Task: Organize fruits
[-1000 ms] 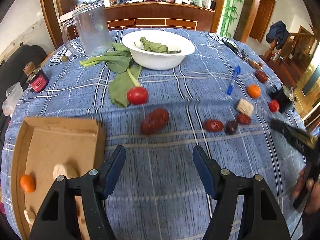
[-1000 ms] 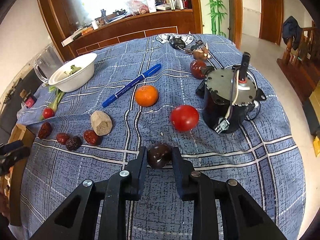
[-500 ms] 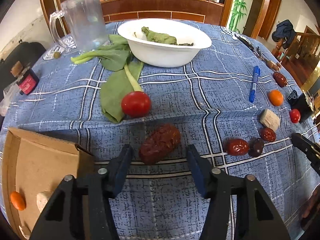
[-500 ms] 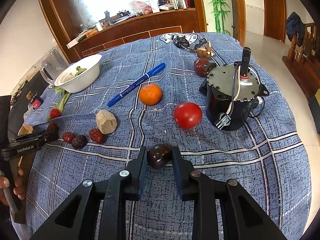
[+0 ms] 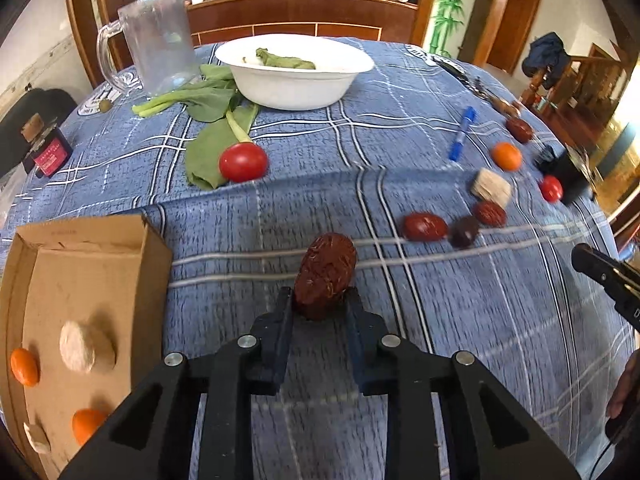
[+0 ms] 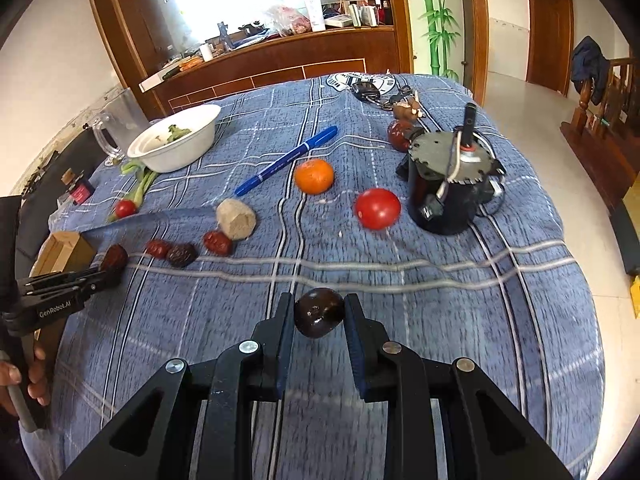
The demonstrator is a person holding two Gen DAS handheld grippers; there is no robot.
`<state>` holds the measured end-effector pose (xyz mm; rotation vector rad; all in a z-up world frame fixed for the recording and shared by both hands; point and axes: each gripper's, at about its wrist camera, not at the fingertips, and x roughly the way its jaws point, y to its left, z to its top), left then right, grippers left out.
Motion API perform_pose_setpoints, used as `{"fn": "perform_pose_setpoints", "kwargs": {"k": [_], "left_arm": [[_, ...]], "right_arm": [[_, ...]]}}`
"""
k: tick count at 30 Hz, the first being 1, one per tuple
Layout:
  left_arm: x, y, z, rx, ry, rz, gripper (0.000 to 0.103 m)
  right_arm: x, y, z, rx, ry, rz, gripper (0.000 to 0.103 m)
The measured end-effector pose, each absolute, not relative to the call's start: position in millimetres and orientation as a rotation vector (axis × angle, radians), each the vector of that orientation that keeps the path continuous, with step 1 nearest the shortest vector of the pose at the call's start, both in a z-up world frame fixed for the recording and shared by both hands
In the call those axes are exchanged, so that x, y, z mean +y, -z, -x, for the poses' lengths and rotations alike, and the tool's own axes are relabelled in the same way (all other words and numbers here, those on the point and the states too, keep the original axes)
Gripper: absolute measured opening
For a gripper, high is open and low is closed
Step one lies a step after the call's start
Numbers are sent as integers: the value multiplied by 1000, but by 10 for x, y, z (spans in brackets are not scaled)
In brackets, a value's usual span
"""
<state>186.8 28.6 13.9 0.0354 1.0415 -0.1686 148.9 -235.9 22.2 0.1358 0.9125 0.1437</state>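
Note:
A large wrinkled red date [image 5: 326, 276] rests on the blue checked cloth between the fingertips of my left gripper [image 5: 319, 304]. The jaws are closing and their pads touch both sides of the date. My right gripper [image 6: 319, 312] is shut on a dark brown fruit [image 6: 319, 318], held just above the cloth. An open cardboard box [image 5: 92, 264] at the left holds two small oranges [image 5: 24, 366] and pale pieces [image 5: 86, 346]. Loose fruit lies on the cloth: a tomato [image 5: 243, 162], three small dates [image 5: 424, 226], an orange [image 6: 314, 176] and another tomato [image 6: 377, 208].
At the far side stand a white bowl [image 5: 294, 72] with greens, a glass mug [image 5: 158, 46] and leafy greens [image 5: 212, 120]. A blue pen [image 6: 286, 160], a black motor [image 6: 448, 184], keys [image 6: 368, 90], a pale block [image 6: 236, 219] and a small bottle [image 5: 46, 148] also lie on the cloth.
My left gripper moved forward and down to the large date and its jaws narrowed from wide apart to touching it. The right gripper kept its hold on the dark fruit and drifted slightly.

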Motion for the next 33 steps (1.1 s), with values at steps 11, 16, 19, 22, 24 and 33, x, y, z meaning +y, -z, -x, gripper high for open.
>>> {"fn": "perform_pose_setpoints", "kwargs": {"k": [11, 16, 19, 22, 24, 33], "left_arm": [[321, -137, -1832, 1054, 193, 29, 45], [219, -114, -1839, 1045, 166, -14, 54], [185, -110, -1800, 1023, 123, -70, 25], [229, -136, -1744, 1030, 131, -63, 24], [255, -147, -1663, 1037, 127, -75, 24], [289, -312, -1029, 1028, 227, -24, 24]], "right_arm": [[-2456, -118, -1113, 943, -92, -161, 26], [-2479, -102, -1059, 952, -83, -180, 26], [-2484, -104, -1042, 950, -74, -176, 26], [-2482, -119, -1022, 950, -69, -175, 26], [-2463, -145, -998, 948, -67, -161, 26], [-2274, -354, -739, 916, -93, -113, 26]]}}
